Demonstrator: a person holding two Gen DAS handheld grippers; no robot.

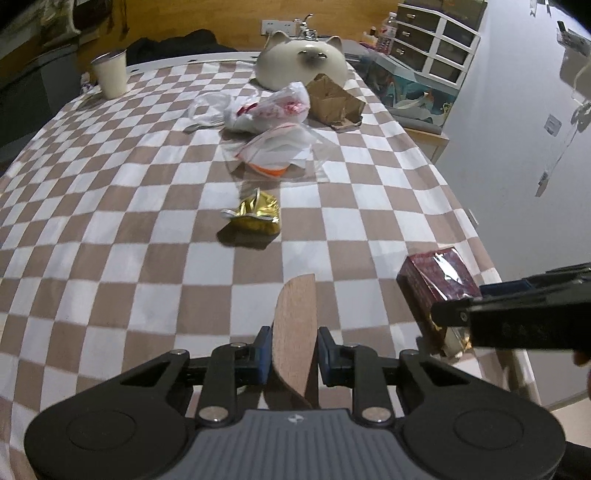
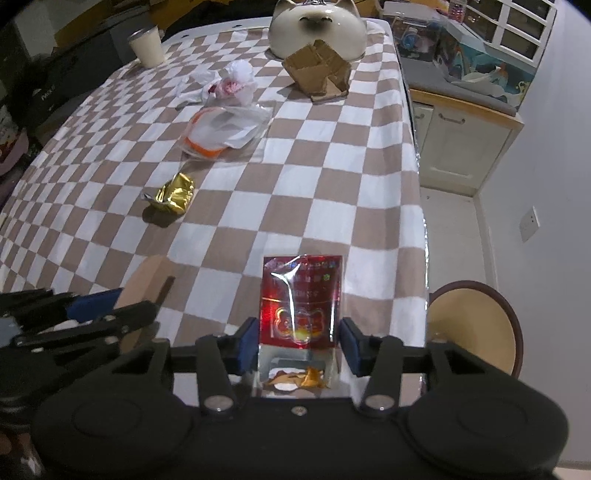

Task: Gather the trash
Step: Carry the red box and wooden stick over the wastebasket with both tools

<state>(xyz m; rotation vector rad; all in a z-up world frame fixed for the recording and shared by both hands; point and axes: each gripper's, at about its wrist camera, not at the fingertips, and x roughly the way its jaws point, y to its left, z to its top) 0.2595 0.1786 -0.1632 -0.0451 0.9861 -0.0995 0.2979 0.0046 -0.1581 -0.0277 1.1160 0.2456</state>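
Holding the cardboard pinched in the left gripper and the red box clamped in the right gripper above the table edge, keep both grips firm.

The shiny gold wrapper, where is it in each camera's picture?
Left wrist view: the gold wrapper lies near the middle of the picture, on the checked cloth, ahead of the gripper's fingers.
Right wrist view: the gold wrapper sits left of the middle, about halfway up.
Shared landmark: the cat-shaped pot at the far end of the table shows in both.
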